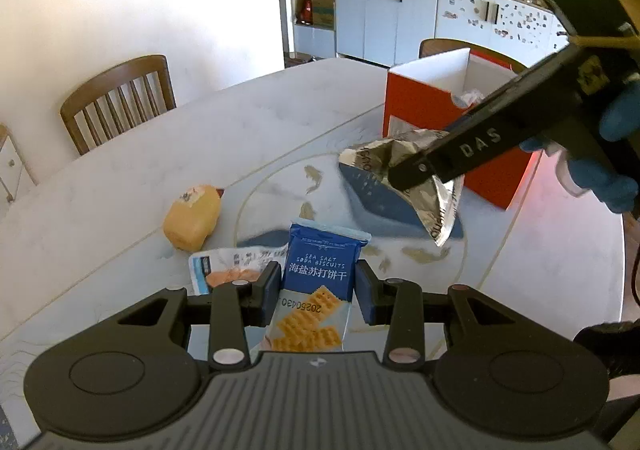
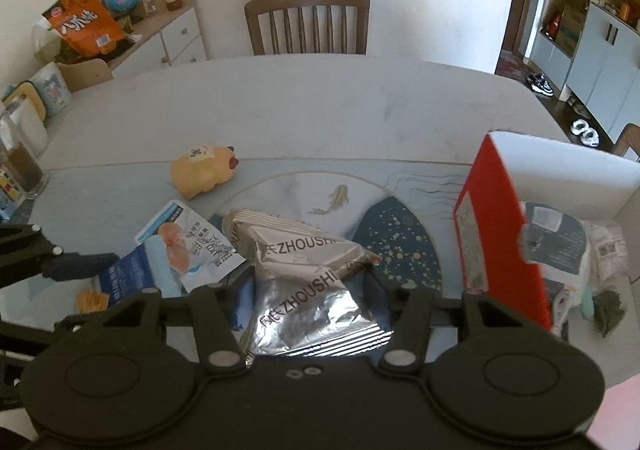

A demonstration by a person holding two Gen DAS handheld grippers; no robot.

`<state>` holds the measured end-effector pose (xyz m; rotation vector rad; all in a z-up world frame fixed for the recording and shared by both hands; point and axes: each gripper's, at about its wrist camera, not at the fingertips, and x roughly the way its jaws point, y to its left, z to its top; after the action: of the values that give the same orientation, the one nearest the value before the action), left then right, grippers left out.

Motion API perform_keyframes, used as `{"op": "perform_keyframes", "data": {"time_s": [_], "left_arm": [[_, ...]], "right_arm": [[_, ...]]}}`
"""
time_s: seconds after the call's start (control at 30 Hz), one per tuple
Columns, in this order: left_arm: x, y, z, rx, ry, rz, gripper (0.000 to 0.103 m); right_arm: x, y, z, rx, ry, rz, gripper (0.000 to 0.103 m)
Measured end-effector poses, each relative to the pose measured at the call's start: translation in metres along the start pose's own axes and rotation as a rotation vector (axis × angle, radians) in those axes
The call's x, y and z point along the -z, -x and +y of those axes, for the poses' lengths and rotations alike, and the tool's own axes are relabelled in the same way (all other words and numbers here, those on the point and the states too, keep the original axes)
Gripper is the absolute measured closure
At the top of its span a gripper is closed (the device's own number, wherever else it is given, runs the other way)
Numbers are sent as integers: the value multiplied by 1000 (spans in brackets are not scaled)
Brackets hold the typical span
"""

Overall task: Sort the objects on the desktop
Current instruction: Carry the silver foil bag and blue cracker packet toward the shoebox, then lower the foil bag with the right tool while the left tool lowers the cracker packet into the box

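Two tools loaded: left tool (image 1: 316,290) clamped on blue biscuit packet (image 1: 320,274); right tool (image 2: 312,290) clamped on silver foil bag (image 2: 308,282); red box (image 2: 500,234) right of frame.

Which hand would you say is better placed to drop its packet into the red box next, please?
The right. Its tool holds the crinkled silver foil packet lifted right beside the open red cardboard box. The left tool grips the blue soda biscuit packet farther from the box, with the right tool between.
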<state>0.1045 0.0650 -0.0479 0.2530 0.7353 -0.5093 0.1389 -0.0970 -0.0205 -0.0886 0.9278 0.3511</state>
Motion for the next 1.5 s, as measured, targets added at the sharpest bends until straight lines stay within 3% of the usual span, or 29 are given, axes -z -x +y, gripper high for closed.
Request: {"op": "perform_keyframes", "data": {"time_s": [0.57,1.2,1.5], "left_arm": [[-61,8,-66,-21,44,-28,65],[-138,-41,-159,35,-46,-56,65],[-164,-72,-195,76,-97,-30,65]], "right_arm": [[5,67,-66,-37,10,-58,48],[10,94,-191,46,-24,-103,48],[13,92,-238,85,-32,-101,48]]}}
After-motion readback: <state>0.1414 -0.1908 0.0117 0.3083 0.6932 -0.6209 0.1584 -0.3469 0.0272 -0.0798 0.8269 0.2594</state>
